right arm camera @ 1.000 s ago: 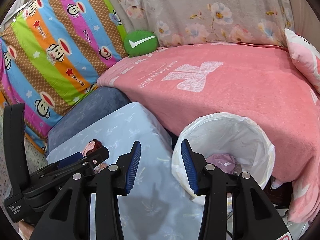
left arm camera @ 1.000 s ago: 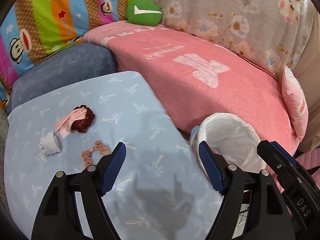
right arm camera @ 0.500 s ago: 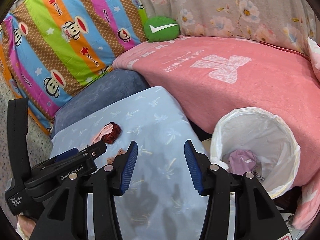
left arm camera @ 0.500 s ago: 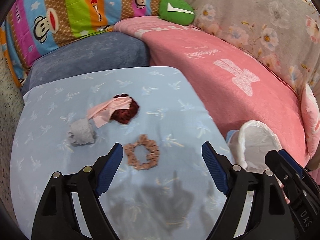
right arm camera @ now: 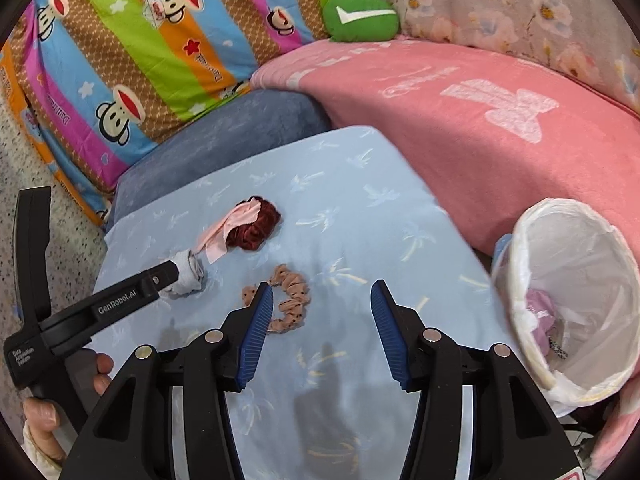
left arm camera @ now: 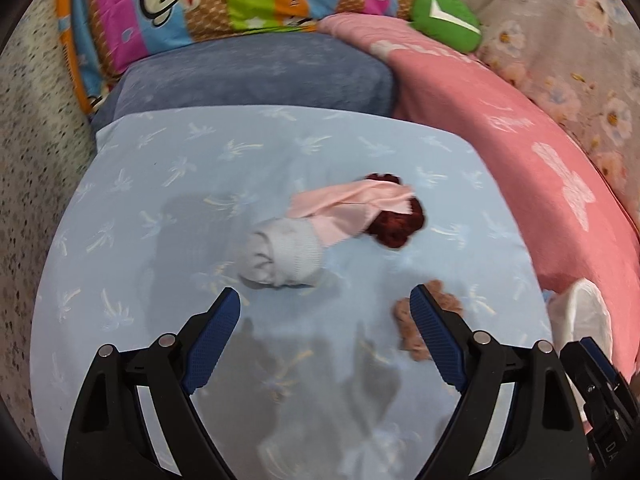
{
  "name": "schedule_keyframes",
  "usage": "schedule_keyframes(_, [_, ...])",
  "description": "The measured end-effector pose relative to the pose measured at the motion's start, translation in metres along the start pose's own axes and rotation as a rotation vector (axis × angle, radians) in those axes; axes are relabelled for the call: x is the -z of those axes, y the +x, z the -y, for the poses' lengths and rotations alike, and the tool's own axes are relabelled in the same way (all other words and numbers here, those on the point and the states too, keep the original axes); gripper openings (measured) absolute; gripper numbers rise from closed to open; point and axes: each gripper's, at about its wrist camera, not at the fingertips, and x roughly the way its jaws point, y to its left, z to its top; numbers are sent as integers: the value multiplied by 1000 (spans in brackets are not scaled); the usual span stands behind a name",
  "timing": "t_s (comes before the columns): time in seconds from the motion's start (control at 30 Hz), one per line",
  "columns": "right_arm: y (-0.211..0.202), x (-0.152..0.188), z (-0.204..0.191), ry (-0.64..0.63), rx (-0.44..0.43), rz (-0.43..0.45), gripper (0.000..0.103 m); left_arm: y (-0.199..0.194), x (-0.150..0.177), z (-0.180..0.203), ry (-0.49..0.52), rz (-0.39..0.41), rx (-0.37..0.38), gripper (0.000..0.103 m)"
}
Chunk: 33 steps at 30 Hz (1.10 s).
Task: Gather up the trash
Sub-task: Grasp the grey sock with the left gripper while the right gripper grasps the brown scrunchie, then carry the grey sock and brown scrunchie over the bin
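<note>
On the light blue cloth-covered table lie a crumpled grey-white wad, a pink strip over a dark red scrunchie, and a tan dotted scrunchie. My left gripper is open, just short of the grey-white wad; it shows in the right wrist view. My right gripper is open and empty above the table, its left finger beside the tan scrunchie. A white-lined bin at the right holds purple trash.
A pink blanket covers the sofa behind the table and bin. A blue cushion, a striped monkey-print pillow and a green cushion lie behind. Speckled floor is at the left.
Both grippers have swung left from the bin toward the table. My left gripper has closed in on the grey-white wad. The tan scrunchie now sits by my right gripper's left finger.
</note>
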Motion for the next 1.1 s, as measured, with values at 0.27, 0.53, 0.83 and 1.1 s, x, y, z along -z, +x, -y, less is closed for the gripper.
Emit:
schedule_keyframes(0.27, [58, -4, -14, 1, -5, -79, 53, 30, -19, -32, -73, -33, -17, 83])
schedule_keyframes(0.53, [102, -3, -24, 11, 16, -138, 53, 57, -22, -31, -70, -69, -9, 83])
schedule_keyframes(0.83, [122, 8, -22, 3, 54, -169, 38, 66, -15, -28, -35, -95, 31, 55])
schedule_keyframes(1.1, [109, 16, -19, -5, 44, -176, 14, 49, -3, -16, 3, -76, 65, 42])
